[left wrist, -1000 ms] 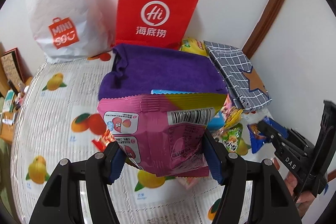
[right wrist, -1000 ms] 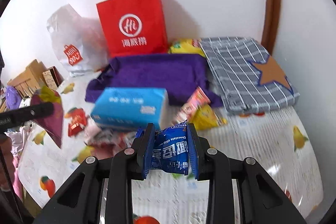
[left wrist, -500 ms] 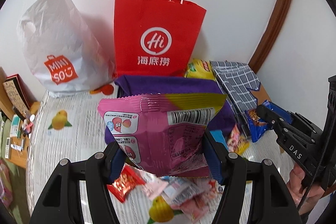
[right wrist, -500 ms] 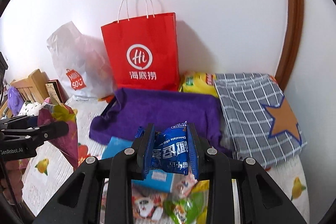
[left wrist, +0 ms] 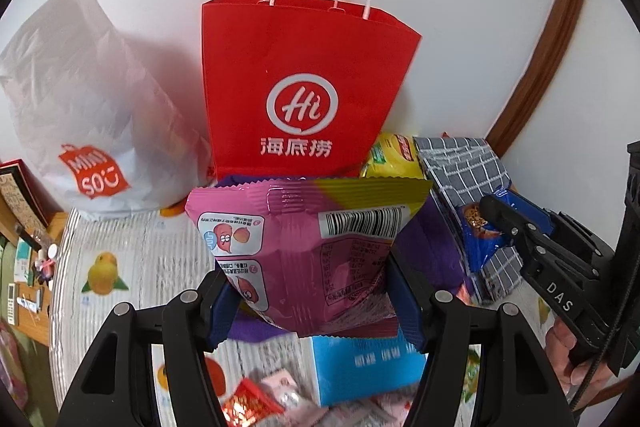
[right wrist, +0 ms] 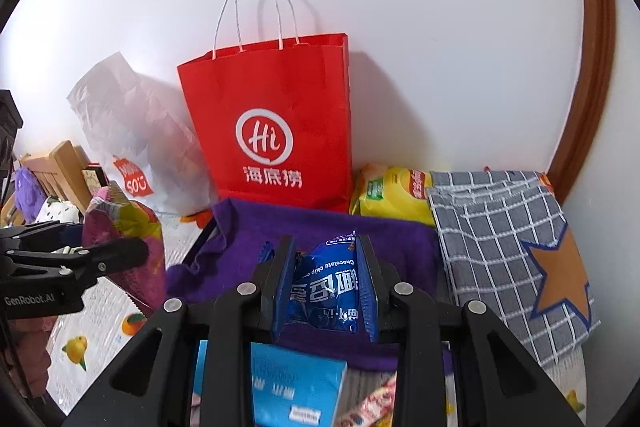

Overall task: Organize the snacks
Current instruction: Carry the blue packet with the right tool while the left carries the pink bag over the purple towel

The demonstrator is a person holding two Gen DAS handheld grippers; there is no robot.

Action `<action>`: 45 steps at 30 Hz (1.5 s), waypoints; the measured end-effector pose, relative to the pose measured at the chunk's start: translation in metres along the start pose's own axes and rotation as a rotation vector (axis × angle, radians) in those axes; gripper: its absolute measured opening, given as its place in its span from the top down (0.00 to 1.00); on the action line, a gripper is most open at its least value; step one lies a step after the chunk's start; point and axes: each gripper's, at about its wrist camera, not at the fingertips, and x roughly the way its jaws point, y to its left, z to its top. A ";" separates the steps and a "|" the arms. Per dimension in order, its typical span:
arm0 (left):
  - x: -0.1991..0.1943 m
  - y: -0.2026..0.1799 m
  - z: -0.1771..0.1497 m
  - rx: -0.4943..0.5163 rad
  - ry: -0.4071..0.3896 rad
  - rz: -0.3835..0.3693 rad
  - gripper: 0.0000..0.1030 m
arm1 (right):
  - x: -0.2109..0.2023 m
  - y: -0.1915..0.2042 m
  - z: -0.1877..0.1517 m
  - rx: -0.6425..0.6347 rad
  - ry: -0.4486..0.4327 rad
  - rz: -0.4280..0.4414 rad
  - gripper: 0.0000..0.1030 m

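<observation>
Left wrist view: the left gripper (left wrist: 312, 291) is clamped on a pink and yellow snack packet (left wrist: 308, 247), its 2 blue-padded fingers (left wrist: 404, 303) pressing the packet's lower sides, barcode face toward the camera. The packet is held clear of the table (left wrist: 120, 247), in front of a red paper bag (left wrist: 304, 83) that stands upright against the white wall. A white plastic bag (left wrist: 80, 99) sits just left of the red bag. A purple cloth (left wrist: 424, 247) lies behind the packet, with a yellow snack bag (left wrist: 390, 157) and a grey checked cloth (left wrist: 464, 163) to its right. Below the packet lies a blue tissue pack (left wrist: 368, 363), with small wrapped sweets (left wrist: 280, 391) scattered beside it. At the right edge, the right gripper (left wrist: 496, 215) holds a blue cookie packet (left wrist: 478, 239). Right wrist view: the right gripper (right wrist: 326, 287) is closed on the blue cookie packet (right wrist: 328, 287), which sits upright between its 2 fingers, above the purple cloth (right wrist: 320, 227). The red paper bag (right wrist: 272, 123) stands directly beyond. The grey checked cloth (right wrist: 500, 227), bearing an orange star, lies to the right. The left gripper (right wrist: 132, 251) enters from the left edge, holding the pink and yellow snack packet (right wrist: 128, 223) over the fruit-printed table (right wrist: 100, 327).
</observation>
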 end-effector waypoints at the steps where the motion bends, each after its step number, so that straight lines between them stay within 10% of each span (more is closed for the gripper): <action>1: 0.003 0.001 0.003 -0.002 0.001 0.001 0.38 | 0.003 -0.001 0.004 0.001 -0.006 0.000 0.71; 24: 0.117 0.029 0.019 -0.040 0.152 -0.015 0.38 | 0.094 -0.032 0.017 -0.002 0.059 -0.010 0.71; 45: 0.134 0.040 0.018 -0.045 0.180 -0.010 0.38 | 0.139 -0.044 -0.002 -0.056 0.175 -0.017 0.71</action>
